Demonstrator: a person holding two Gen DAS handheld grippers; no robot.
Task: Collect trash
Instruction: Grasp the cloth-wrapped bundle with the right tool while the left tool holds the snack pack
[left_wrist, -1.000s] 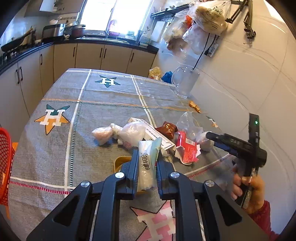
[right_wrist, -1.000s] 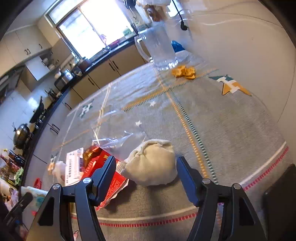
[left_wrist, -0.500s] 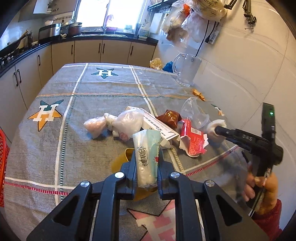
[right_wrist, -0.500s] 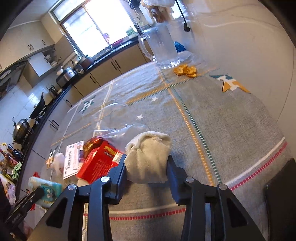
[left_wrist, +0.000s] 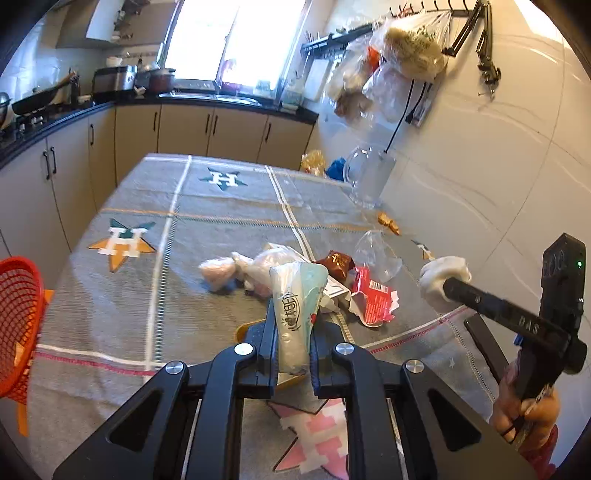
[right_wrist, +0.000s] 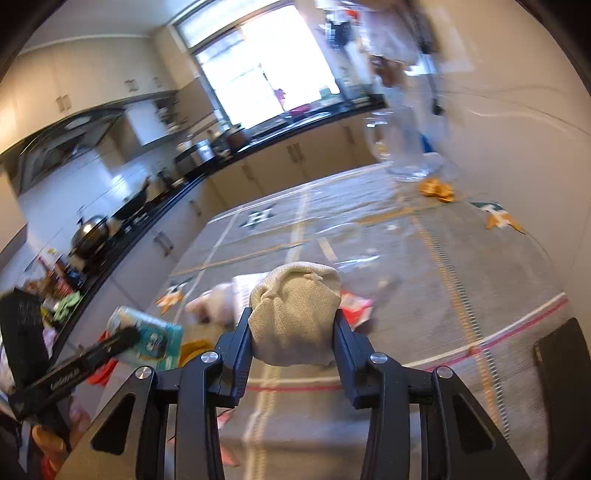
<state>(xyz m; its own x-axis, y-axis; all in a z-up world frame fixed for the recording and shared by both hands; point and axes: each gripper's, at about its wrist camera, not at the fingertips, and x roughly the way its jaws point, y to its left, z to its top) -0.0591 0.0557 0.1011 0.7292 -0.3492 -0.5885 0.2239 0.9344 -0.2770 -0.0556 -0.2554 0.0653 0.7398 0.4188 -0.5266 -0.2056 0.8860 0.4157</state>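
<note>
Left tongs (left_wrist: 291, 328) are clamping a pale green-and-white tissue pack (left_wrist: 295, 299), jaws narrow on its sides, pack sticking up and forward out of them, off the tabletop (left_wrist: 122, 302). Right tongs (right_wrist: 293, 325) are squeezing a cream cloth wad (right_wrist: 293, 314) between both fingers, lifted clear of the grey star-print cover. From the left view the wad (left_wrist: 441, 278) is showing at the tip of the right tongs (left_wrist: 448, 286), off to the right of the left tongs. Just ahead of the left tongs the rest of the trash is lying in a heap: tied white plastic bag (left_wrist: 236, 269), torn red wrapper (left_wrist: 371, 301), brown shiny snack packet (left_wrist: 336, 262), crumpled clear plastic (left_wrist: 376, 253). A yellow item is peeking out under the left tongs, mostly hidden. Orange scraps (left_wrist: 388, 221) are sitting farther ahead, near a clear pitcher (left_wrist: 365, 177) by the wall. Red mesh basket (left_wrist: 16, 321) is standing well left of the left tongs, at the tabletop edge. Right view is motion-blurred.
</note>
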